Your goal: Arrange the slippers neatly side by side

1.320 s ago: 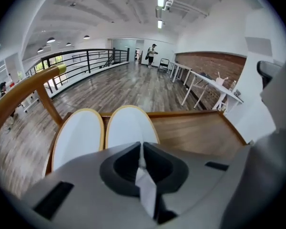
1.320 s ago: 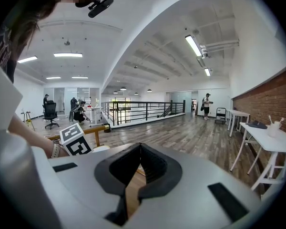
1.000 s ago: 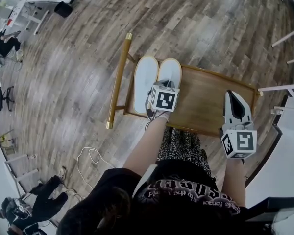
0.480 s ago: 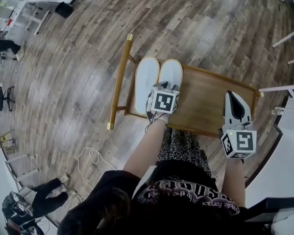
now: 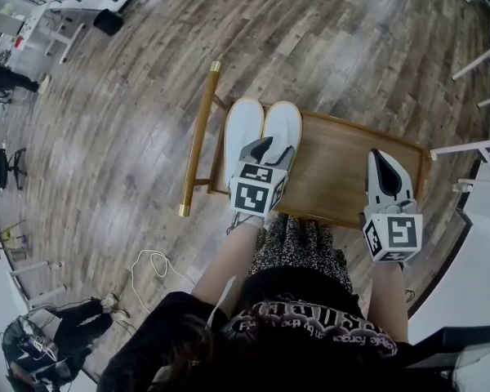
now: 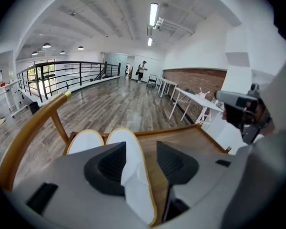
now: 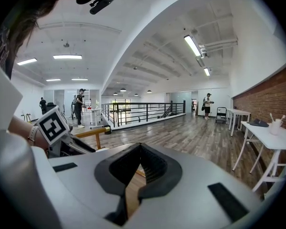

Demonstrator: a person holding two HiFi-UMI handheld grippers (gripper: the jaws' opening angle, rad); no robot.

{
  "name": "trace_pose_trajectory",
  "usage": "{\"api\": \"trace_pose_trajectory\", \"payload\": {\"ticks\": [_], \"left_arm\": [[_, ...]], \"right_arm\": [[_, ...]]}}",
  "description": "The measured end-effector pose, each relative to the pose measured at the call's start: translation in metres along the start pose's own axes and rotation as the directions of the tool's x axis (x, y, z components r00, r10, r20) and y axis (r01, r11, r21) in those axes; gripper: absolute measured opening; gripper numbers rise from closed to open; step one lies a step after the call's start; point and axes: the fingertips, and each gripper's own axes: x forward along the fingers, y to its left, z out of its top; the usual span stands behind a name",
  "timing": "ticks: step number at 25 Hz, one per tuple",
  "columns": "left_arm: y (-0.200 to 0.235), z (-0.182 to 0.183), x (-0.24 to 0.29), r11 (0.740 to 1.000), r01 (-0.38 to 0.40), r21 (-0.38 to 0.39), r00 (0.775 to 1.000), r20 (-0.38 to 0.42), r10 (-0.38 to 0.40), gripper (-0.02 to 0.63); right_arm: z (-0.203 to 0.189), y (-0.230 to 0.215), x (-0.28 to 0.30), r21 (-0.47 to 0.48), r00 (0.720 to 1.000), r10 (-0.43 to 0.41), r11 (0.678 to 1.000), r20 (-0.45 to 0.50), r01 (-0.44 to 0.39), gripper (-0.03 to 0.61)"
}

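**Slippers paired at the rail end of the tray, left jaws parted above them**

Two flat white slippers with tan edging lie on a low brown wooden tray with a raised lip, at the end that carries the gold-coloured wooden rail. They lie soles down and side by side, their long inner edges touching and their rounded toes pointing to the tray's far edge. One slipper lies just beside the rail end, and the other is on its inner side, toward the middle of the tray. The rest of the tray surface is bare wood.

The left gripper hangs over the near edge of the tray, tilted downward above the heel of the inner slipper. Its jaws have just been opening and now stand wide apart. In the left gripper view the inner slipper shows through the gap between them, but neither pad presses on it — the slipper lies flat on the tray.

The right gripper is over the opposite end of the tray, well apart from the slippers. Its jaws are closed tip to tip with nothing between them — only the tray's wood shows through the slit below the tips.

The tray stands on a grey-brown plank floor.
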Motion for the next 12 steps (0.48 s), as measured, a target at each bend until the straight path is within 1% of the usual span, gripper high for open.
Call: {"api": "trace_pose_trajectory", "payload": {"ticks": [2, 3, 4, 6, 8, 9, 10, 12], "left_arm": [[-0.01, 0.022, -0.025, 0.999, 0.026, 0.036, 0.994, 0.103, -0.03, 0.201], [-0.014, 0.033, -0.039, 0.998, 0.033, 0.062, 0.986, 0.159, -0.042, 0.201], [-0.018, 0.045, -0.053, 0.995, 0.036, 0.091, 0.975, 0.217, -0.055, 0.183], [-0.027, 0.067, -0.078, 0.988, 0.027, 0.15, 0.942, 0.328, -0.076, 0.136], [-0.035, 0.082, -0.096, 0.976, 0.003, 0.216, 0.907, 0.411, -0.094, 0.053], [-0.04, 0.087, -0.102, 0.97, -0.005, 0.241, 0.891, 0.442, -0.105, 0.002], [-0.044, 0.09, -0.108, 0.966, -0.008, 0.257, 0.876, 0.468, -0.118, 0.002], [-0.052, 0.095, -0.12, 0.964, -0.019, 0.265, 0.849, 0.513, -0.124, 0.002]], "right_arm": [[0.004, 0.001, -0.002, -0.003, 1.0, 0.001, 1.0, 0.014, -0.001, 0.005], [0.007, 0.001, -0.002, -0.003, 1.0, 0.0, 1.0, 0.021, 0.0, 0.005], [0.01, 0.001, -0.003, -0.001, 1.0, -0.001, 1.0, 0.027, 0.001, 0.005], [0.013, -0.001, -0.005, 0.005, 0.999, -0.005, 1.0, 0.039, 0.005, 0.005], [0.015, -0.002, -0.009, 0.009, 0.999, -0.006, 1.0, 0.049, 0.005, 0.005], [0.017, -0.002, -0.011, 0.01, 0.999, -0.005, 1.0, 0.054, 0.004, 0.005], [0.017, -0.002, -0.013, 0.015, 0.998, -0.003, 1.0, 0.059, 0.003, 0.005], [0.019, -0.001, -0.017, 0.026, 0.998, -0.001, 1.0, 0.068, -0.001, 0.005]]}}
